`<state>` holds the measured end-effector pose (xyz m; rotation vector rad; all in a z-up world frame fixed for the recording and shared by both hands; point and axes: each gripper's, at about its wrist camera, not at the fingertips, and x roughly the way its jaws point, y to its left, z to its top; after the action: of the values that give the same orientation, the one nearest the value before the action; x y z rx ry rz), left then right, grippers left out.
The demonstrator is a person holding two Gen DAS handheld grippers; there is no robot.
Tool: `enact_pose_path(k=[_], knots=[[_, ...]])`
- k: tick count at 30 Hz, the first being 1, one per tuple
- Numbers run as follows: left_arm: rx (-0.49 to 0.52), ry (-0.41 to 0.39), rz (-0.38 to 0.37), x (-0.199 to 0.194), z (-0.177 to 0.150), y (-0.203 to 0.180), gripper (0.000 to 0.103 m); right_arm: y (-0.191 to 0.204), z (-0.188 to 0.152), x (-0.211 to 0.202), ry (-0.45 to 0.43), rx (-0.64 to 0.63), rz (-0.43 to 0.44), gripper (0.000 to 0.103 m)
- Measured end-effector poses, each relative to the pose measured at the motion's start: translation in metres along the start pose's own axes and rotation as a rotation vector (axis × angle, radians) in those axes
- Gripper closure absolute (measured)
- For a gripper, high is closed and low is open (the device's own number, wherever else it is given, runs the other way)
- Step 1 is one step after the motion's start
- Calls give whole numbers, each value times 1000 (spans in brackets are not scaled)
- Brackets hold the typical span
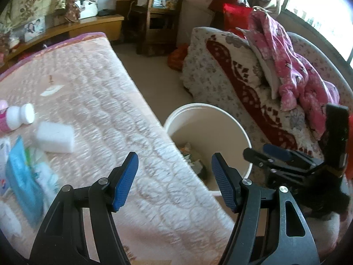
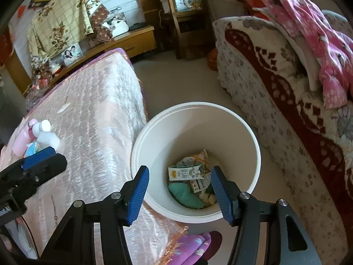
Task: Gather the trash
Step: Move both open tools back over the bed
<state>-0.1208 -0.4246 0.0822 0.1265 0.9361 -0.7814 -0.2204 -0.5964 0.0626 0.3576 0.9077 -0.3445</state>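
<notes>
Trash sits in two places: some already lies at the bottom of the white bucket (image 2: 196, 132), set on the floor against the bed (image 1: 99, 88) so I can drop things straight in; my right tongs (image 2: 178, 190) hang half open and empty above it. My left tongs (image 1: 174, 181) gape empty over the bed, toward the white foam block (image 1: 55, 137), bottle (image 1: 15, 117) and blue packet (image 1: 22, 176) left there; print on the carton (image 2: 187, 172) in the bucket is too small to read.

1. We see a bed (image 1: 92, 84) under a pink quilted cover.
2. A beige floor (image 2: 176, 84) runs between it and a floral sofa (image 2: 275, 101).
3. A wooden shelf unit (image 1: 158, 15) stands at the far wall.
4. Daylight enters a window (image 1: 320, 6) behind the sofa.
</notes>
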Motion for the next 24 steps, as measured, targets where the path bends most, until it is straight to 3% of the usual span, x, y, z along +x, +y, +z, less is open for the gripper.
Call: enact_pose_path(k=[15, 24], knots=[[-33, -88, 115, -69, -29, 47, 35, 92, -8, -34, -56, -124, 109, 37], [-106, -93, 163, -107, -56, 100, 35, 154, -24, -32, -29, -196, 185, 36]])
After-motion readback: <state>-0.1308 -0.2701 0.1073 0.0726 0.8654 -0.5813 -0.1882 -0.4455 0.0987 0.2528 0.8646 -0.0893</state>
